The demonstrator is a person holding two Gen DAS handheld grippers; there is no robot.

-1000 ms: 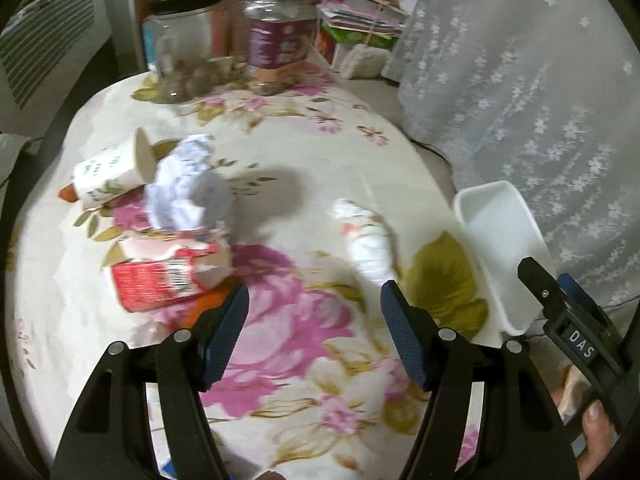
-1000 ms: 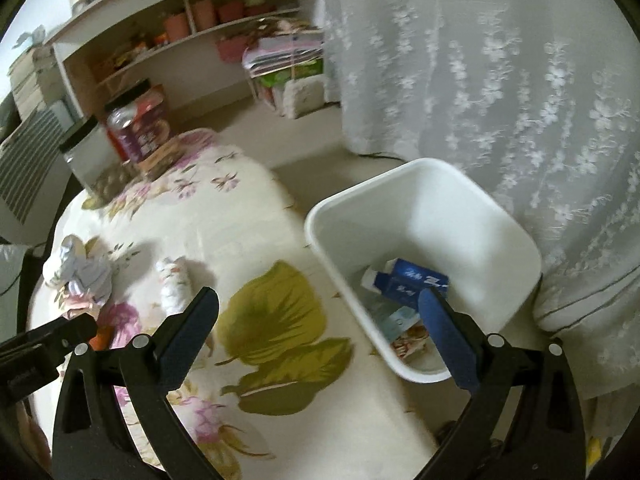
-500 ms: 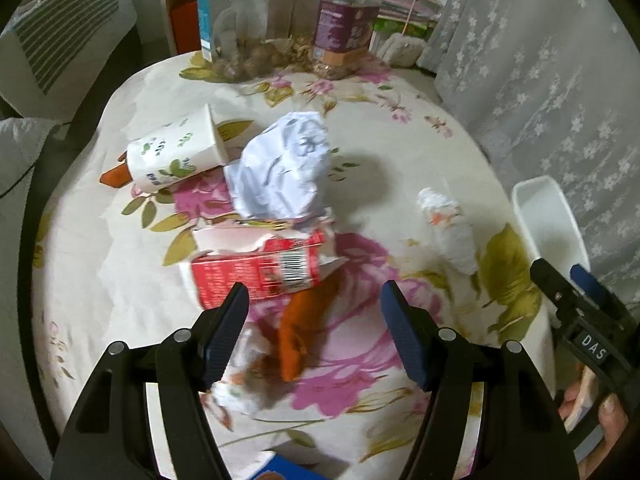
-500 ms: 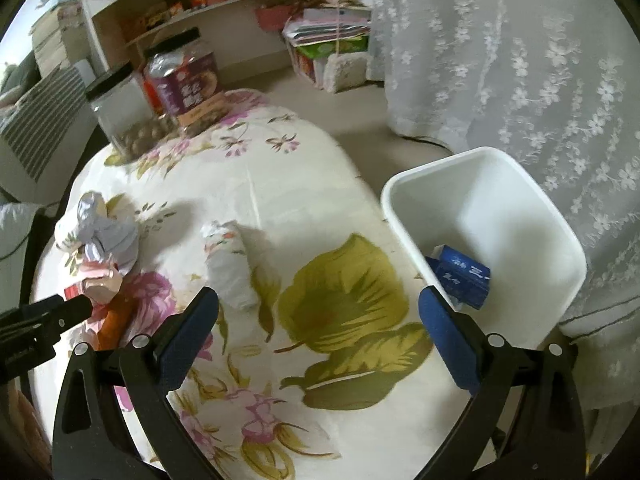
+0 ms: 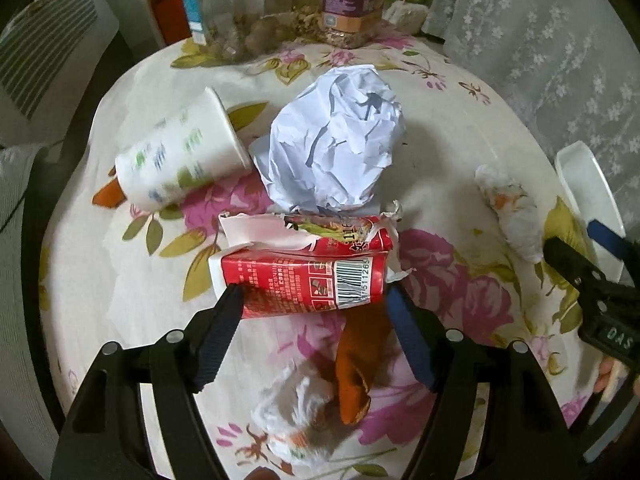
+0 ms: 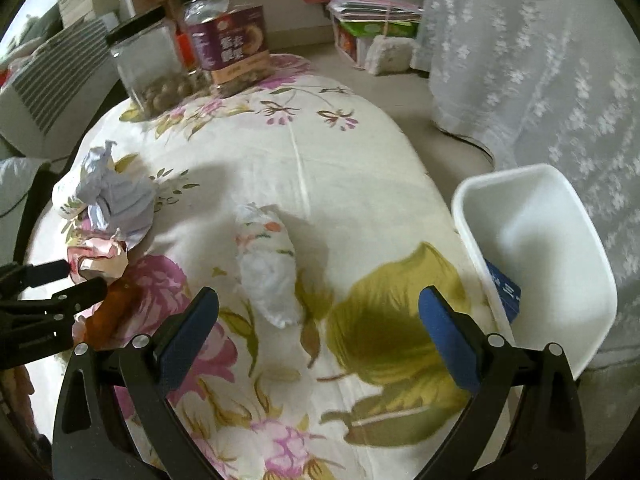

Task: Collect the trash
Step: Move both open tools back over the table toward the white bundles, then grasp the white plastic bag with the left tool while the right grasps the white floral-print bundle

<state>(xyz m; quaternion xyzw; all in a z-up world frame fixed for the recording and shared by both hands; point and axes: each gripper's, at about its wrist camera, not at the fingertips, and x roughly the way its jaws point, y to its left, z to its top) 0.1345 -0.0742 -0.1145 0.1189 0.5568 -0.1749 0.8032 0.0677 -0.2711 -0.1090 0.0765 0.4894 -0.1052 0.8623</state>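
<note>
- Our left gripper (image 5: pixel 312 292) has dropped in close over the trash pile, and its jaws have just been opening wider; they now straddle the torn red carton (image 5: pixel 304 268), tips level with its ends, nothing clamped yet.
- That carton was far off a second ago, so we judge it the next pick.
- Behind it sit the crumpled white paper ball (image 5: pixel 336 144) and a tipped paper cup (image 5: pixel 180 156); an orange wrapper (image 5: pixel 354 364) and a tissue wad (image 5: pixel 296 416) lie beneath the jaws.
- Our right gripper (image 6: pixel 316 316) has swung off the white bin (image 6: pixel 560 240) onto the worktop (image 6: pixel 340 152), jaws wide and empty, above a rolled printed tissue (image 6: pixel 268 268).
- A blue box (image 6: pixel 502 292) already lies in the bin.
</note>
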